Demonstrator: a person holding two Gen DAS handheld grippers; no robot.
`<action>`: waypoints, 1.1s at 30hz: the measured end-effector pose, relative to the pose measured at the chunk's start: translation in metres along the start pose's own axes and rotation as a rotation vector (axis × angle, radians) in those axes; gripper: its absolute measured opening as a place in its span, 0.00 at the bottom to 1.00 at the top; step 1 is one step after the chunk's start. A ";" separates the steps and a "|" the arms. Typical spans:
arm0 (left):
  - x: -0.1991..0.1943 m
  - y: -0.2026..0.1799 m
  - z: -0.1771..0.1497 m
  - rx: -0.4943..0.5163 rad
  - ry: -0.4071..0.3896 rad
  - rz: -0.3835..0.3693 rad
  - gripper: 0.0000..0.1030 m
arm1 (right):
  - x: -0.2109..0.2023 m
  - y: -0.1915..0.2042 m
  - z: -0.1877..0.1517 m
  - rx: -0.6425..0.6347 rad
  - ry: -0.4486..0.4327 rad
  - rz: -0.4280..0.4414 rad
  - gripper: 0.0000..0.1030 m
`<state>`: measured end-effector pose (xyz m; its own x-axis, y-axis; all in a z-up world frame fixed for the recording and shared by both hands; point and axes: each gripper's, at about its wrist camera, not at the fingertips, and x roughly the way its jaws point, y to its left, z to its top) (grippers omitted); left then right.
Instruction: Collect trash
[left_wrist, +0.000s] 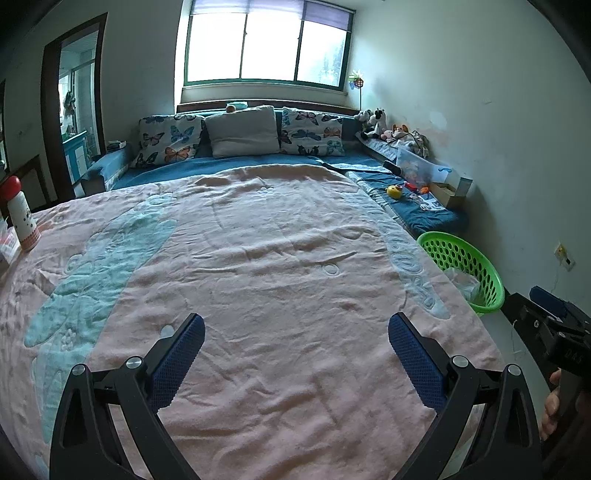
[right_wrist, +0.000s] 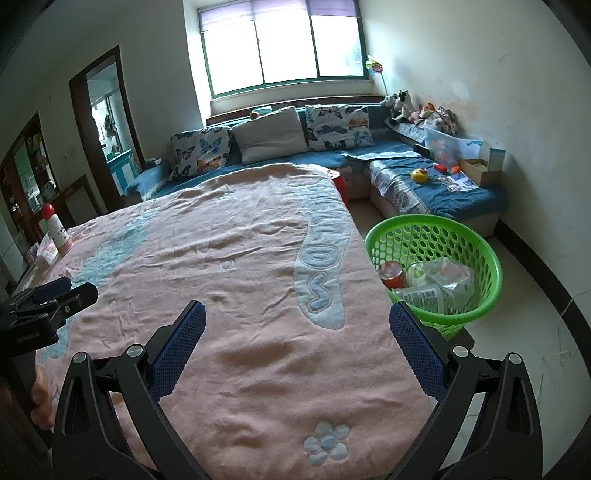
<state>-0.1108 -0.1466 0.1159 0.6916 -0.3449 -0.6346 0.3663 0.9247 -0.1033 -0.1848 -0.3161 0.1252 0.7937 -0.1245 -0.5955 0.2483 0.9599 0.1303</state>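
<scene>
Trash (right_wrist: 430, 282) fills the green basket (right_wrist: 480, 258) just right of both wide-open, empty claws (left_wrist: 296, 345) (right_wrist: 297, 345).

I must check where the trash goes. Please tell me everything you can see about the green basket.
The green basket is round, looks like plastic, and has walls full of round holes under a solid rim. It stands upright on the tiled floor, right beside the edge of the pink blanket, in front of the blue sofa. Inside lie a red-orange jar, a printed clear bag and crumpled clear wrappers. Neither pair of tongs touches it.
</scene>
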 end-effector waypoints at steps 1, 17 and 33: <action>0.000 0.000 0.000 -0.001 -0.003 0.002 0.93 | 0.000 0.000 0.000 0.000 0.001 0.000 0.96; -0.013 -0.003 0.003 -0.004 -0.084 0.035 0.93 | -0.004 -0.003 0.000 -0.014 -0.028 0.005 0.96; -0.013 -0.004 0.002 0.001 -0.085 0.025 0.93 | -0.001 -0.003 -0.002 -0.016 -0.017 0.017 0.96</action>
<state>-0.1198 -0.1460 0.1257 0.7506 -0.3344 -0.5699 0.3492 0.9329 -0.0874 -0.1877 -0.3179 0.1236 0.8069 -0.1121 -0.5799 0.2261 0.9657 0.1279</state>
